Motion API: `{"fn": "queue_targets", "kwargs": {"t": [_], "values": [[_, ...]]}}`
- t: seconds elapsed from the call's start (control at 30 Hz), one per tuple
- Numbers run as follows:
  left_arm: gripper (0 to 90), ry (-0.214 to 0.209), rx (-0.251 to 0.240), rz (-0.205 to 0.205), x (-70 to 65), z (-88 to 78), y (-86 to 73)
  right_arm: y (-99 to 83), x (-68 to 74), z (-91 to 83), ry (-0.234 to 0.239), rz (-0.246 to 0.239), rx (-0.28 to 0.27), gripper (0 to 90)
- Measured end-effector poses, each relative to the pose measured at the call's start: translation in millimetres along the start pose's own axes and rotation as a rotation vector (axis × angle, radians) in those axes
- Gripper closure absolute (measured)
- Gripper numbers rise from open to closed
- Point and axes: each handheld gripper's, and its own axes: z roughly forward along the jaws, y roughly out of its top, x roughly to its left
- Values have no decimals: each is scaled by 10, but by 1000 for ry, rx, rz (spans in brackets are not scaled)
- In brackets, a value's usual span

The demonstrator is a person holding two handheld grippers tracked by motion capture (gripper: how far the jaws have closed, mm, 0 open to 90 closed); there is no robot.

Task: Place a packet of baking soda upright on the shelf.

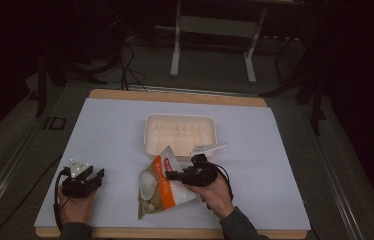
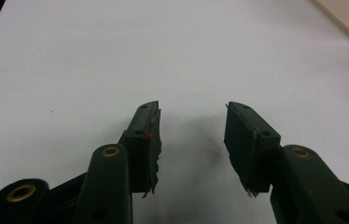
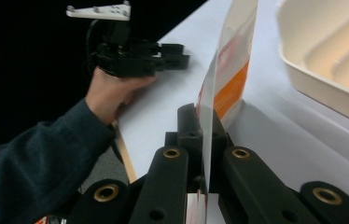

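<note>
Snack pouch [image 1: 161, 186] pinched at its edge by the right gripper [image 1: 174, 175], just in front of the white tray [image 1: 180, 134].
Left gripper [image 1: 94, 176] rests wide and empty on the table sheet [image 1: 275, 165]; better keep the pinch firm and lift slowly so the pouch does not slip.

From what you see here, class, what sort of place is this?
Probably a lab or studio bench set up for recording handling tasks: a table under a white sheet, a dark room with a metal stand and floor cables, and hand-held grippers.

Right claw [image 3: 204, 140] pinching orange-white bag [image 3: 226, 70], cream tray [image 3: 322, 88] apparently just beside
</note>
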Motion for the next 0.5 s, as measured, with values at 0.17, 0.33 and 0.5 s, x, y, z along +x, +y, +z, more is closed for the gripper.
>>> {"fn": "queue_targets", "kwargs": {"t": [0.17,0.33,0.5], "values": [[547,-1,0,0,4,-2,0,85,94,50,19,-20,10,900],[547,-1,-3,-1,3,-2,-1,141,159,46,42,-30,6,900],[540,1,-3,-6,5,-4,-1,192,219,36,36,-41,0,900]]}}
